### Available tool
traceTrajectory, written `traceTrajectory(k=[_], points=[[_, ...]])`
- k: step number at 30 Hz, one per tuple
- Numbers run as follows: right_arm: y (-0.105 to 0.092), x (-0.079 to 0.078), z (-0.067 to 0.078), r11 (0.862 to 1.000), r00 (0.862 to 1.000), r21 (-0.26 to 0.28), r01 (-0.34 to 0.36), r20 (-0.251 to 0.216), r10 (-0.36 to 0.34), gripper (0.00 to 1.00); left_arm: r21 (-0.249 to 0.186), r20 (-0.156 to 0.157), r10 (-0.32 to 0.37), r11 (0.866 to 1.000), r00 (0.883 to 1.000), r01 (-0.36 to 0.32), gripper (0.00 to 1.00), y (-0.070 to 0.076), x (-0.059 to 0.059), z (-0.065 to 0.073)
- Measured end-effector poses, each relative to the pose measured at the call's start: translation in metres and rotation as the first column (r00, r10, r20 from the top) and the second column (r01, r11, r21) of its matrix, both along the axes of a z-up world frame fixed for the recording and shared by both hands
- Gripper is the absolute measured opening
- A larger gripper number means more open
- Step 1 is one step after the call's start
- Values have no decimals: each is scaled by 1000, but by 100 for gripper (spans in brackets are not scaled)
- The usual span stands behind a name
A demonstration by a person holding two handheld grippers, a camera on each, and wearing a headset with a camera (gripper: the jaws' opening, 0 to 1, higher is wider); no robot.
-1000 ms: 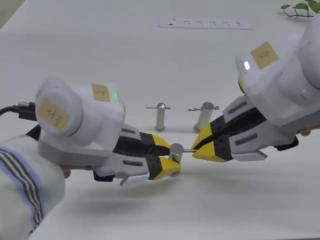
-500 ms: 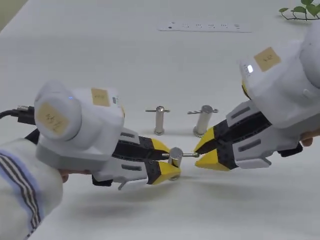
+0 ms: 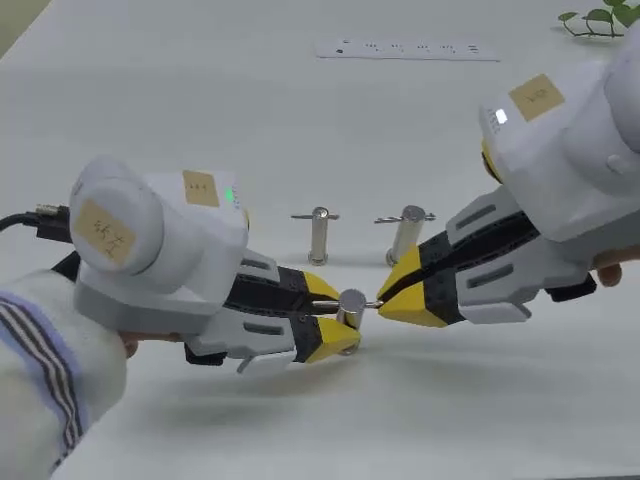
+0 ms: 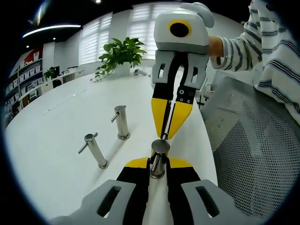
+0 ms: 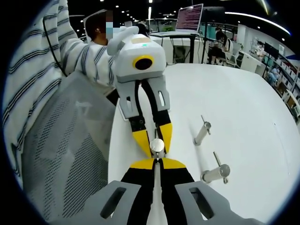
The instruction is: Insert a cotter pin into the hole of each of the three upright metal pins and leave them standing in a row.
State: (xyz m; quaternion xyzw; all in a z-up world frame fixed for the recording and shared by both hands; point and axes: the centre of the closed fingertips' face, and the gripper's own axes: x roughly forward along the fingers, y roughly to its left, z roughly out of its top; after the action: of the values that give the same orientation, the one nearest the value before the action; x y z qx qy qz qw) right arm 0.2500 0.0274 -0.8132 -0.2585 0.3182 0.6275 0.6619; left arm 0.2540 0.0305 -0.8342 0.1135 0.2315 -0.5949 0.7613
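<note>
While left claw (image 3: 336, 320) grips one pin (image 3: 352, 299), two pins (image 3: 319, 238) (image 3: 406, 238) stand nearby.

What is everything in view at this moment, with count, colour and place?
metal pins: three, silver, upright on the table; two at the back, the front metal pin nearer.
cotter pins: three, silver; one through each back pin, the third cotter pin at the front one's head.
power strip: one, white, far end.
plant: one, green, far right.
table: one, white.
mesh chair: one, grey, beside the table.
left gripper: white, yellow-black jaws, shut on the front metal pin.
right gripper: same colours, shut on the third cotter pin.
sleeve: striped, lower left.
</note>
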Motion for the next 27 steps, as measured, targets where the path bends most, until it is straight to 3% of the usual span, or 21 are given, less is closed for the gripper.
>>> traceTrajectory(k=[4,7,9,13,15,17,20,21,24,27], points=[[3,1,-1,1000,1000,7,5,-3,-5,5,-11,-4,4,1000,1000,-4,12,-1,1,0],[6,2,0,999,999,18,26,-23,-26,6,-34,-39,40,999,998,-42,12,-2,2,-2],[5,1,1,1000,1000,21,17,-24,-16,6,-36,-23,37,999,999,-38,12,-2,1,-3],[5,1,3,999,1000,34,6,-20,-6,11,-37,-22,47,998,999,-48,15,-2,1,-6],[5,3,4,998,999,49,35,-33,-33,22,-39,25,55,998,998,-54,23,-1,4,-6],[6,5,5,998,999,59,32,-17,-31,23,-51,10,74,996,997,-74,32,1,5,-5],[6,3,4,998,999,62,29,-21,-28,23,-49,18,91,995,996,-90,39,7,6,-5],[7,3,4,998,1000,63,23,-14,-22,23,-49,8,105,993,994,-105,40,10,6,-6],[7,1,1,998,1000,64,19,-5,-19,23,-109,-39,166,980,985,-169,47,15,8,2],[8,-1,-2,997,1000,70,27,-12,-26,23,-100,-38,174,979,984,-177,59,22,5,2]])
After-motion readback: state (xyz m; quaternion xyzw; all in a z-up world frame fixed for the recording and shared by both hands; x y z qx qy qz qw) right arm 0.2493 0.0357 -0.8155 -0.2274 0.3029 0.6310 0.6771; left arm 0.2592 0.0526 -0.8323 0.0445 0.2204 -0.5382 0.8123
